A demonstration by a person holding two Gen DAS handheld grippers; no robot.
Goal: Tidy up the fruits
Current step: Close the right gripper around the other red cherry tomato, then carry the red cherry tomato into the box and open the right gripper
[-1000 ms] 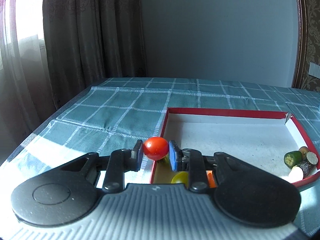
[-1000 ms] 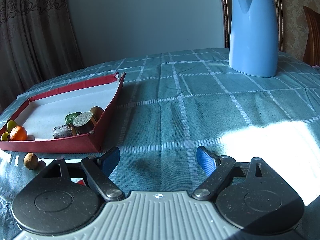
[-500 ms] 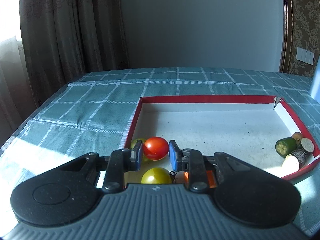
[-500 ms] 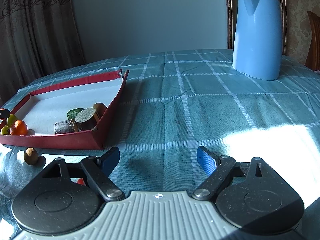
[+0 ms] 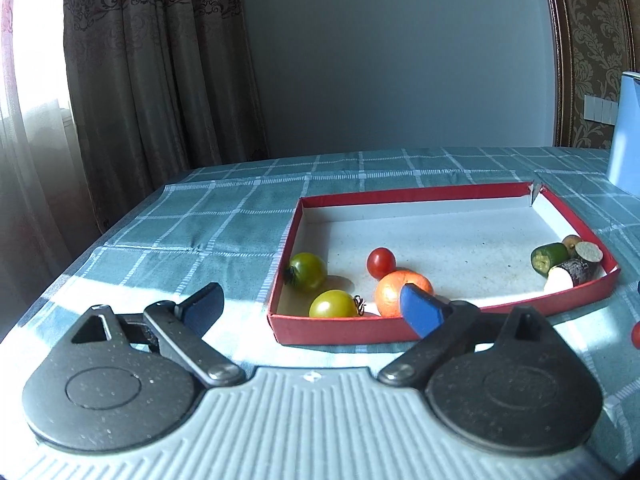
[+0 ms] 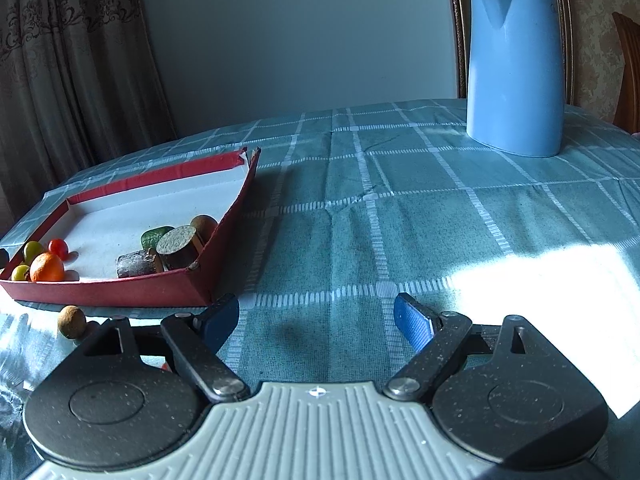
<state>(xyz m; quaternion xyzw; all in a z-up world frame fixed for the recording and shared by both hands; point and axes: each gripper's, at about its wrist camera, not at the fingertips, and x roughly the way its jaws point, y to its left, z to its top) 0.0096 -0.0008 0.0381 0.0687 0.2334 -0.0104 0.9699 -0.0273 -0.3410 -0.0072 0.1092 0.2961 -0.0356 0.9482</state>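
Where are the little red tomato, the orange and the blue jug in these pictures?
red tomato (image 5: 381, 262): left wrist view, middle of its skin.
orange (image 5: 396, 286): left wrist view, upper part above the blue pad.
blue jug (image 6: 516, 80): right wrist view, middle of its body.

On the counter (image 6: 400, 208) the tray (image 6: 100, 290) lies left, tomatoes (image 5: 381, 262) inside (orange (image 5: 394, 290) beside them); kettle (image 6: 514, 68) stands far right, behind.
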